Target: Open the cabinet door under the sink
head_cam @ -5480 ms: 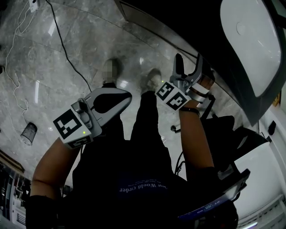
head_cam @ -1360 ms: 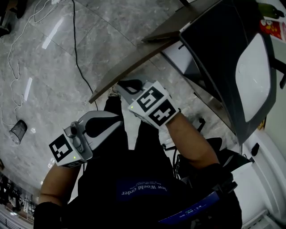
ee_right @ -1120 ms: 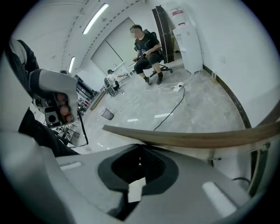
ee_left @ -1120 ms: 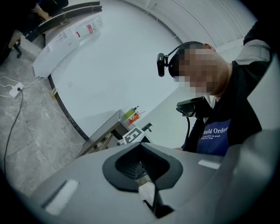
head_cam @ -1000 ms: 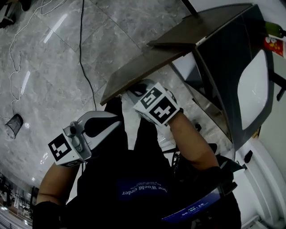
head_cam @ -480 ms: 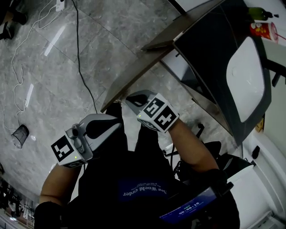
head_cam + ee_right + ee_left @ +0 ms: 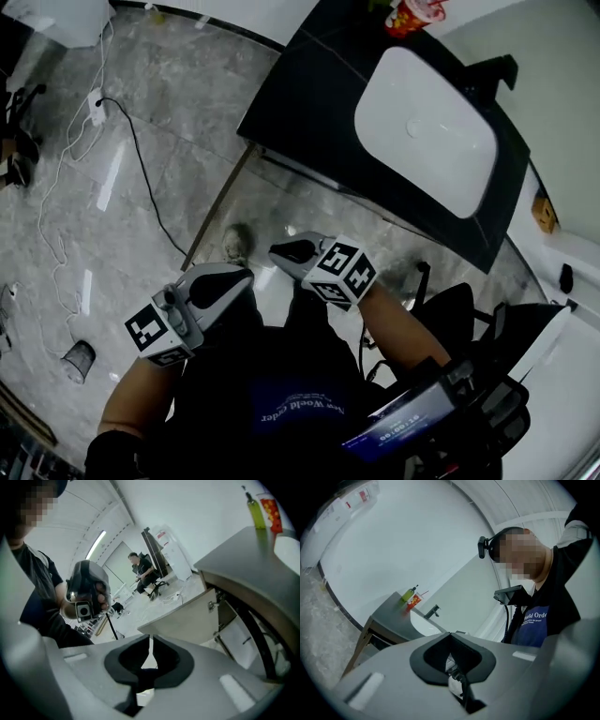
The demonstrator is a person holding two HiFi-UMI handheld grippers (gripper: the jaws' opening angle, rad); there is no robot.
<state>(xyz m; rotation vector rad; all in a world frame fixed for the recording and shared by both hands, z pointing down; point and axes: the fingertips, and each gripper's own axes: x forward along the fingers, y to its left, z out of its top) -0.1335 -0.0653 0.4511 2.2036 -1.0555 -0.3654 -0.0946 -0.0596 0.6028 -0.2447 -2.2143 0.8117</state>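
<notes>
The cabinet door (image 7: pixel 187 618) under the sink stands swung open, its pale inner face toward my right gripper; in the head view it is only a thin edge (image 7: pixel 218 208) running out from the black counter (image 7: pixel 309 84). The white sink (image 7: pixel 427 131) sits in that counter. My right gripper (image 7: pixel 281 251) hangs shut and empty, apart from the door. In its own view the right gripper (image 7: pixel 150 641) has nothing between its jaws. My left gripper (image 7: pixel 239 278) is beside it, also shut and empty. The left gripper (image 7: pixel 450 637) points toward the counter (image 7: pixel 386 616).
A red cup (image 7: pixel 412 14) and a green bottle (image 7: pixel 408 594) stand on the counter's end, by the faucet (image 7: pixel 432 611). A black cable (image 7: pixel 141 164), a power strip (image 7: pixel 97 105) and a small basket (image 7: pixel 80 356) lie on the marble floor. A seated person (image 7: pixel 140 566) is far off.
Both grippers have risen and drawn back from the door. The right gripper, which was at the door's outer edge, is off it now. The head view now looks down on the counter from higher.
</notes>
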